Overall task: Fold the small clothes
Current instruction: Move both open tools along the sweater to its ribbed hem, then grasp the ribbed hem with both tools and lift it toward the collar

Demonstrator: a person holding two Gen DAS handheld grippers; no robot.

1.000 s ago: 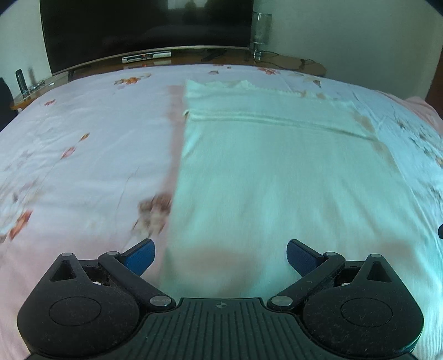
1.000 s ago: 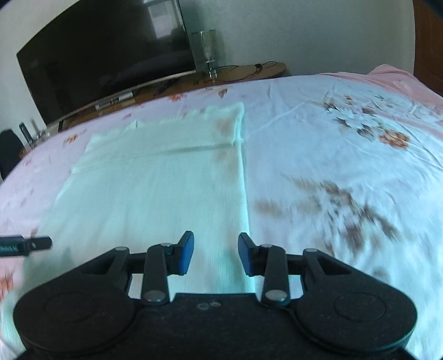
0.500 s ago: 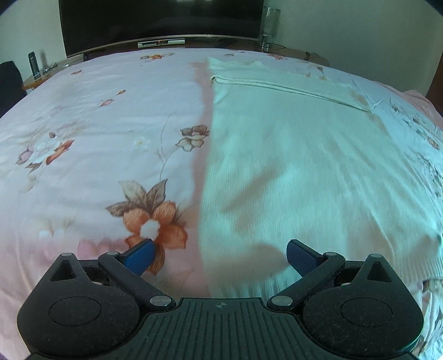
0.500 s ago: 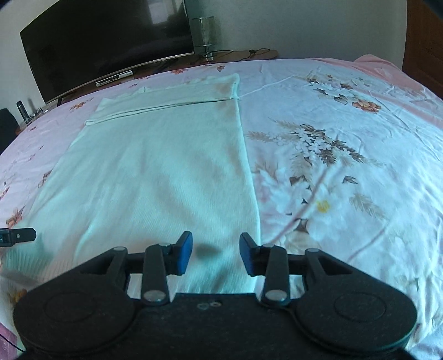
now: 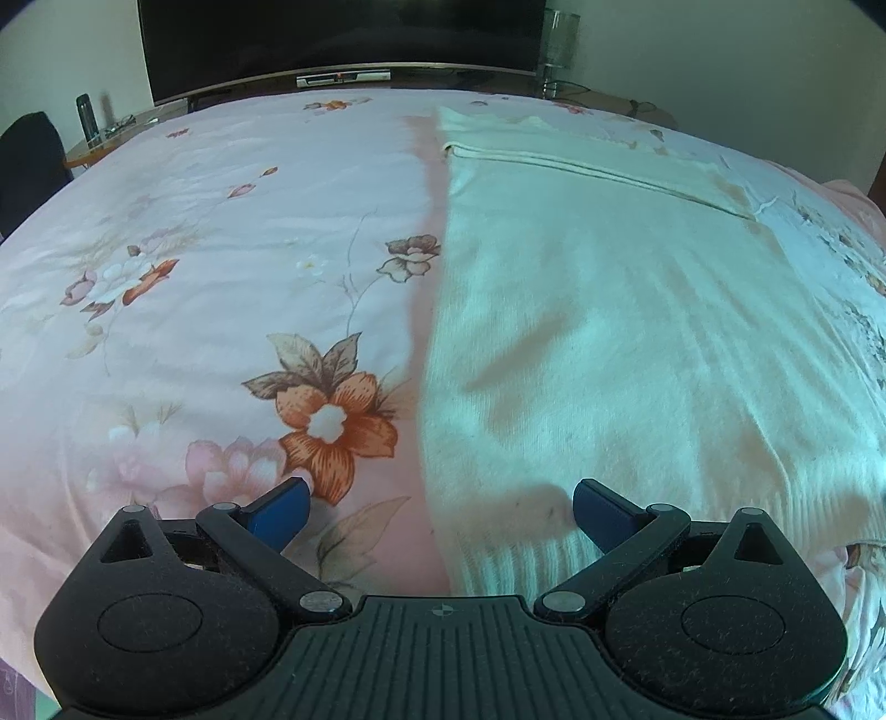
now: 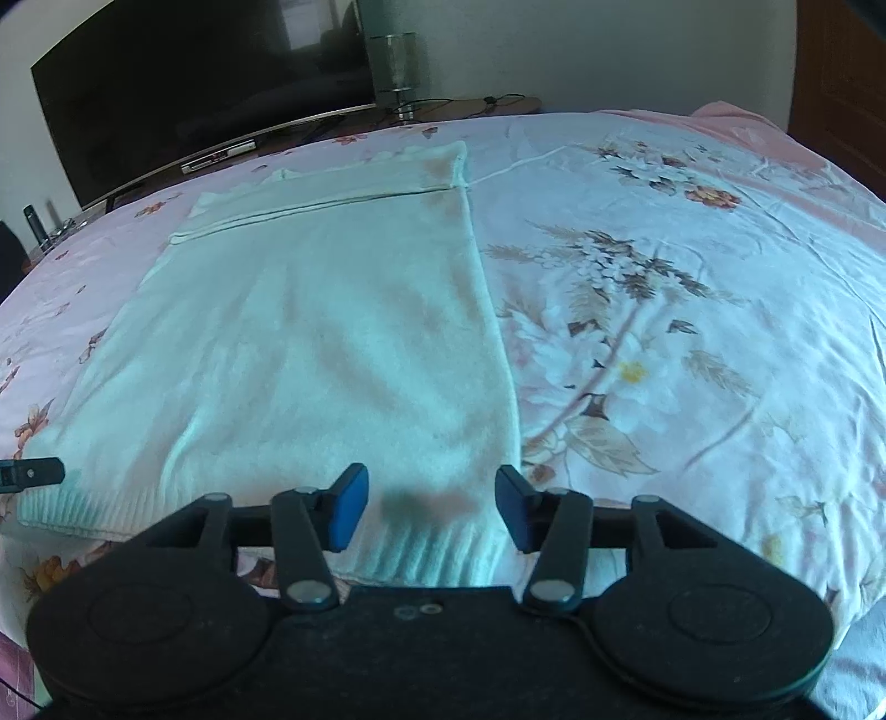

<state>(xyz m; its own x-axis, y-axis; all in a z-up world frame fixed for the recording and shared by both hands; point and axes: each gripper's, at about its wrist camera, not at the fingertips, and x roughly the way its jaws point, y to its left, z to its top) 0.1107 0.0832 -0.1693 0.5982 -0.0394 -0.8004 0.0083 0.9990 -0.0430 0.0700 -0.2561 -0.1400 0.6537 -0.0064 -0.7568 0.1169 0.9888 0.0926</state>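
A pale mint knitted garment (image 5: 626, 332) lies flat on the floral bedsheet, folded into a long strip, its ribbed hem nearest me. My left gripper (image 5: 440, 512) is open wide and straddles the hem's near left corner. In the right wrist view the garment (image 6: 310, 360) fills the left half, and my right gripper (image 6: 431, 507) is open over the hem's near right corner. One tip of the left gripper (image 6: 33, 473) shows at the far left edge.
The pink and white floral sheet (image 5: 194, 288) covers the whole bed. Beyond the far edge stand a dark TV (image 5: 338, 39) on a low wooden stand, a glass lamp (image 6: 396, 61) and a remote (image 5: 86, 113).
Both grippers pulled back along the garment to its near hem. The right gripper's jaws have opened wider. The left stayed open.
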